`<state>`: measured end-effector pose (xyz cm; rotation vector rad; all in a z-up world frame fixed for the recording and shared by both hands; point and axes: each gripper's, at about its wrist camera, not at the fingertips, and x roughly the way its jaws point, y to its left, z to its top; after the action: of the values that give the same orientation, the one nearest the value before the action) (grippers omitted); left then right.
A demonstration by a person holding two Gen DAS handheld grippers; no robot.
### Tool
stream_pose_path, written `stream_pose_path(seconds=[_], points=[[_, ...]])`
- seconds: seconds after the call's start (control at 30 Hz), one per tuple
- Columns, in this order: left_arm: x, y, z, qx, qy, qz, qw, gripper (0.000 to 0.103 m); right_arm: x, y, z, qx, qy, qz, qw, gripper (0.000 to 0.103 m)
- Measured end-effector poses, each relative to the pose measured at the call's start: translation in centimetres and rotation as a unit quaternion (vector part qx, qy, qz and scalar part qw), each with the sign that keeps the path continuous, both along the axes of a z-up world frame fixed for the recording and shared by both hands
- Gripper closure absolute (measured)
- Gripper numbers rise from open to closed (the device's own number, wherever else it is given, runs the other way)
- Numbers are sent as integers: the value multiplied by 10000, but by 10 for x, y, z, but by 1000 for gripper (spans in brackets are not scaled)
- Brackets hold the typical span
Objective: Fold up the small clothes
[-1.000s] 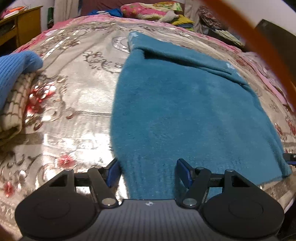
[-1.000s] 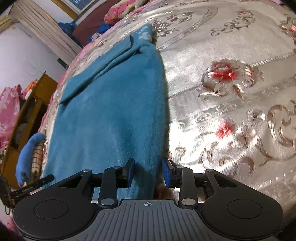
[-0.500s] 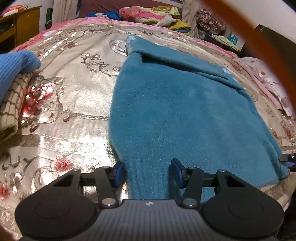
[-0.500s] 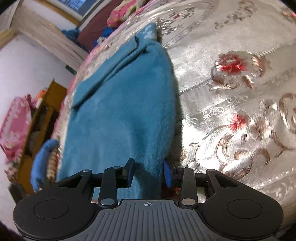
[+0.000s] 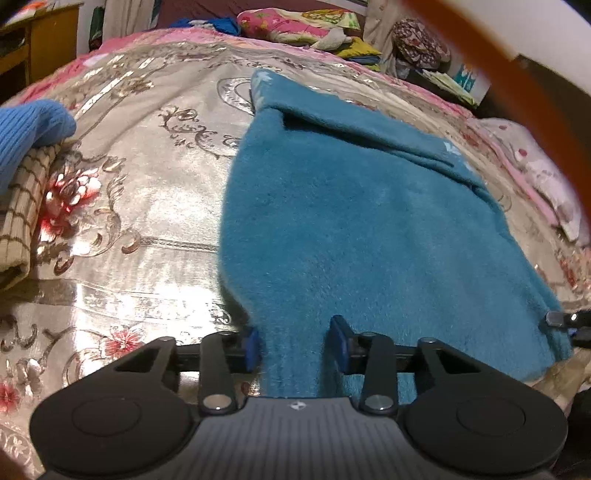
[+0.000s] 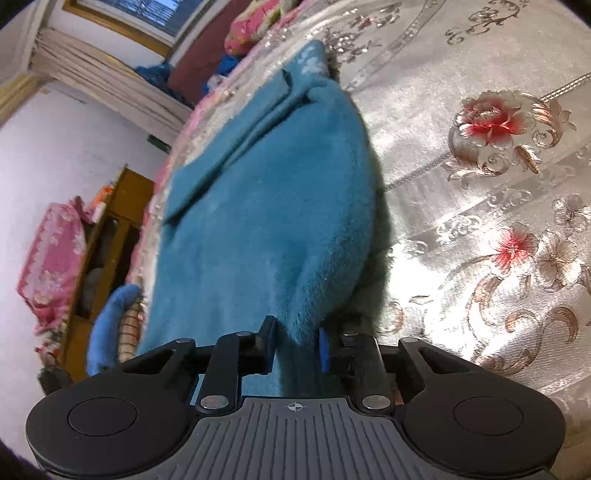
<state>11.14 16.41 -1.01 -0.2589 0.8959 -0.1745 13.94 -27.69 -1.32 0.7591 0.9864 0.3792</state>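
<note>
Shiny floral bedspread (image 5: 122,236) covers the bed in the left wrist view, with a wooden cabinet (image 5: 48,48) far left and heaped pillows and clothes (image 5: 295,26) at the far end. On it lies the teal fleece garment (image 5: 362,229), spread flat, a folded band across its far end, its near hem toward the camera. The left gripper (image 5: 295,343) straddles the near left corner of that hem; its jaws have just been closing, with a bunched strip of fleece between them. The left pad is against the cloth, while a sliver of gap still seems to show at the right pad, so a firm pinch cannot be confirmed. At the left edge a blue knit piece (image 5: 29,133) rests on a checked folded cloth (image 5: 22,206). The tip of the other gripper shows at the garment's near right corner.

Seen from the right wrist, the same bedspread (image 6: 498,221) fills the right side, a curtained window (image 6: 129,22) and the cabinet (image 6: 110,229) stand far left. The garment (image 6: 266,221) runs away from the camera, its near right corner lifted into a ridge. The right gripper (image 6: 297,345) has just been narrowing and now clamps that ridge, both pads pressed into the fleece.
</note>
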Motion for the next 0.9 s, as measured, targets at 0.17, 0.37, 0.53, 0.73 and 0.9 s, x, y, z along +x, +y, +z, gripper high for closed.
stream_pose_path(seconds=[0.17, 0.37, 0.53, 0.73, 0.9], points=[[5, 4, -5, -75, 103, 49, 9999, 61, 1, -1, -13, 28, 139, -34, 9999, 78], [7, -3, -6, 108, 93, -92, 9999, 56, 0, 0, -11, -8, 123, 44, 9999, 77], [6, -5, -3, 234, 117, -214, 9994, 62, -1, 1, -11, 1, 91, 43, 9999, 77], [8, 7, 8, -251, -21, -177, 9995, 83, -1, -2, -6, 252, 12, -33, 9997, 85], [13, 15, 17, -831, -257, -147, 9961, 84, 4, -9, 3, 871, -176, -179, 9959, 89]])
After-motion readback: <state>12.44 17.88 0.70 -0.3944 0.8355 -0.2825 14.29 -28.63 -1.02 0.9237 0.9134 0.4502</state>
